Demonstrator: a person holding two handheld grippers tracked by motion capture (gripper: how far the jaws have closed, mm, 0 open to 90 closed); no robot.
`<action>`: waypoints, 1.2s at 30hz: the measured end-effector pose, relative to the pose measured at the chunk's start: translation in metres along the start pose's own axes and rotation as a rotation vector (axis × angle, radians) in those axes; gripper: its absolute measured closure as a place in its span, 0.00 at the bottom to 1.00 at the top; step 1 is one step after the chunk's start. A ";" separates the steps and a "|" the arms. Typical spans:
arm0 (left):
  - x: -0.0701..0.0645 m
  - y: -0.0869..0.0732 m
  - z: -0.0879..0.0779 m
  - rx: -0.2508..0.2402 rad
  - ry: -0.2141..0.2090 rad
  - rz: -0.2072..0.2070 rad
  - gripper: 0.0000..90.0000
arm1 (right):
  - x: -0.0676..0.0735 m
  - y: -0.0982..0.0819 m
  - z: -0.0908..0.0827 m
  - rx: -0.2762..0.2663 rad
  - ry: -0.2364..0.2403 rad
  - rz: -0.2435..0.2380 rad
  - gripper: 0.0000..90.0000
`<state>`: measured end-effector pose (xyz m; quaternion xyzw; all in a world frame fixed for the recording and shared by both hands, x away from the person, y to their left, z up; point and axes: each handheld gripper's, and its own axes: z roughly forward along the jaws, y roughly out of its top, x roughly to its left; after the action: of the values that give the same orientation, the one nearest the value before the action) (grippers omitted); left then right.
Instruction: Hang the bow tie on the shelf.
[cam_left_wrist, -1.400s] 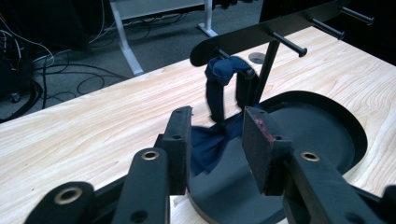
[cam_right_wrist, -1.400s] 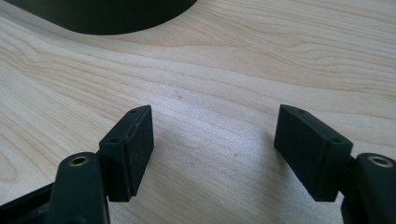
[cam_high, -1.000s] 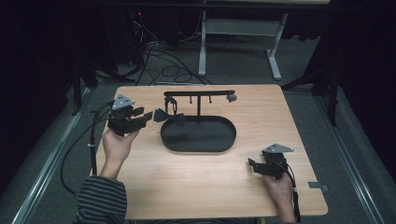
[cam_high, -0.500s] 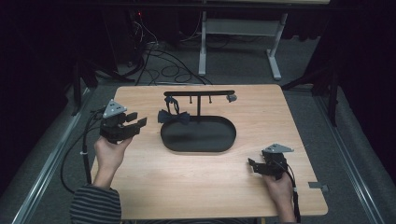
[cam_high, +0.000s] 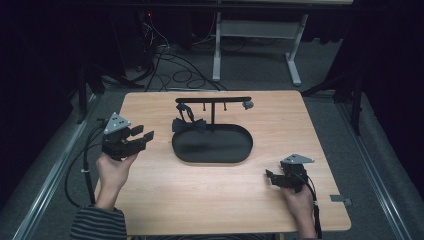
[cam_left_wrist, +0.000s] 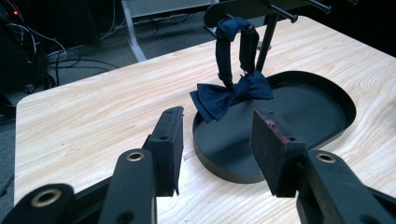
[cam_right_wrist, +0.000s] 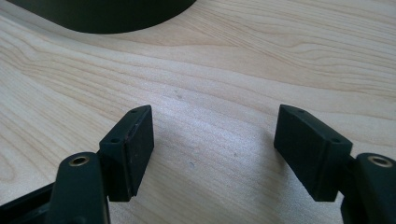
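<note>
While both the left hand-held gripper (cam_left_wrist: 217, 149) and right hand-held gripper (cam_right_wrist: 214, 154) sit released, the bow tie (cam_left_wrist: 229, 94) hangs loosely on the stand (cam_high: 214, 99); a bump could drop it.

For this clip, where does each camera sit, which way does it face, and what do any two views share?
High view: above the person's side, looking forward and down on the table; forearms, left gripper and right gripper show.
Left gripper view: rides the left gripper, facing the bow tie hanging from the stand over the black tray; open jaws show.
Right gripper view: rides the right gripper, low over bare wood; open jaws show.
Shared: high and left gripper views both show bow tie, stand, tray.
</note>
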<state>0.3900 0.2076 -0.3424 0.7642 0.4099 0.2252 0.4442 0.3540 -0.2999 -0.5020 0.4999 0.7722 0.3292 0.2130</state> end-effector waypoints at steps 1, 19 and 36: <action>0.000 -0.001 -0.001 0.000 -0.002 -0.004 0.61 | 0.000 0.000 0.000 0.000 0.000 0.000 0.33; -0.001 -0.027 -0.010 0.008 -0.008 -0.036 0.61 | 0.000 0.000 0.000 0.000 0.000 0.000 0.33; -0.001 -0.055 -0.011 0.011 -0.026 -0.089 0.60 | 0.000 0.000 0.000 0.003 -0.001 0.002 0.33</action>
<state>0.3578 0.2273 -0.3847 0.7505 0.4388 0.1931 0.4550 0.3538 -0.2995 -0.5019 0.5011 0.7721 0.3282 0.2124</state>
